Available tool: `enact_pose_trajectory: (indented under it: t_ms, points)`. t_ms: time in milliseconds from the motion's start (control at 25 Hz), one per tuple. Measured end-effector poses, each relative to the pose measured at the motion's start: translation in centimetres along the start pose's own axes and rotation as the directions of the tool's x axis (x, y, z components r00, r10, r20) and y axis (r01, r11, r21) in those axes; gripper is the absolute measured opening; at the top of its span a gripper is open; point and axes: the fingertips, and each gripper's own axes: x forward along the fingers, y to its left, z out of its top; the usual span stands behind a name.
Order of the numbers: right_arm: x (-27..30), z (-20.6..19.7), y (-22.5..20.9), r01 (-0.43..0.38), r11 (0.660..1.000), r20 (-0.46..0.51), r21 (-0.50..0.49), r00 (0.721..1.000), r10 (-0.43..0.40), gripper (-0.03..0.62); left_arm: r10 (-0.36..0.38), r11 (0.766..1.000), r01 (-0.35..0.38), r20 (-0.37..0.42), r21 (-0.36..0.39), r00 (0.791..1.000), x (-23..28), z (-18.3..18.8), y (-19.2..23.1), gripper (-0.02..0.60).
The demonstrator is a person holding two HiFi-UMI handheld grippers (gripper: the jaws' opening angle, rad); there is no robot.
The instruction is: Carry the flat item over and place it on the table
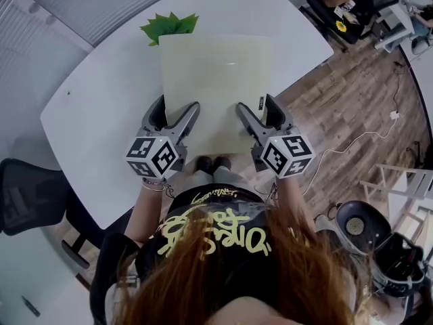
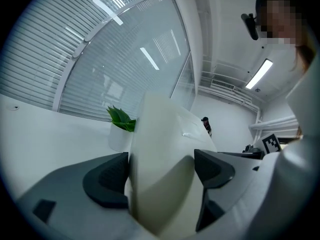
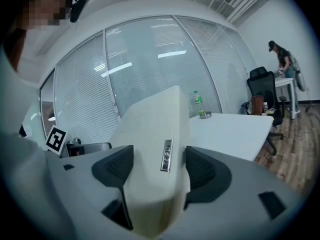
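Note:
A pale cream flat pad (image 1: 216, 80) with a small metal label on its right side lies out over the white table (image 1: 95, 107), its near edge sticking past the table's rim toward me. My left gripper (image 1: 177, 111) is shut on the pad's near left edge, and my right gripper (image 1: 257, 108) is shut on its near right edge. In the left gripper view the pad (image 2: 160, 129) fills the gap of the left gripper (image 2: 161, 170). In the right gripper view the pad (image 3: 150, 129) sits clamped in the right gripper (image 3: 159, 170). Whether the pad rests on the table I cannot tell.
A green-leafed plant (image 1: 169, 24) in a white pot (image 2: 117, 136) stands just beyond the pad's far left corner. A bottle (image 3: 198, 103) stands further along the table. Black chairs sit at left (image 1: 27, 195) and lower right (image 1: 358, 225). A person (image 3: 282, 59) stands far off.

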Motion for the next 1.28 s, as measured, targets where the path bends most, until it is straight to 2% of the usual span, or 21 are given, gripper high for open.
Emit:
enact_pose_trajectory:
  t_ms: [360,840,1280]
  points:
    - [0.8,-0.8,0.4,-0.009,1.000,-0.013,0.015,1.000,0.009,0.333,0.037,0.999,-0.038,-0.019,-0.021,0.999,-0.7,-0.6,0.9,0.407]
    - [2.3,-2.1,0.6,-0.015,0.999,-0.049,0.047,0.999,0.017,0.333,0.089,0.993,-0.096,-0.101,-0.073,0.991,-0.7,-1.7,2.7,0.407]
    - [3.8,-3.3,0.5,0.001,0.997,-0.090,0.075,0.996,0.006,0.333,0.133,0.983,-0.154,-0.181,-0.105,0.974,-0.5,-2.6,4.1,0.405]
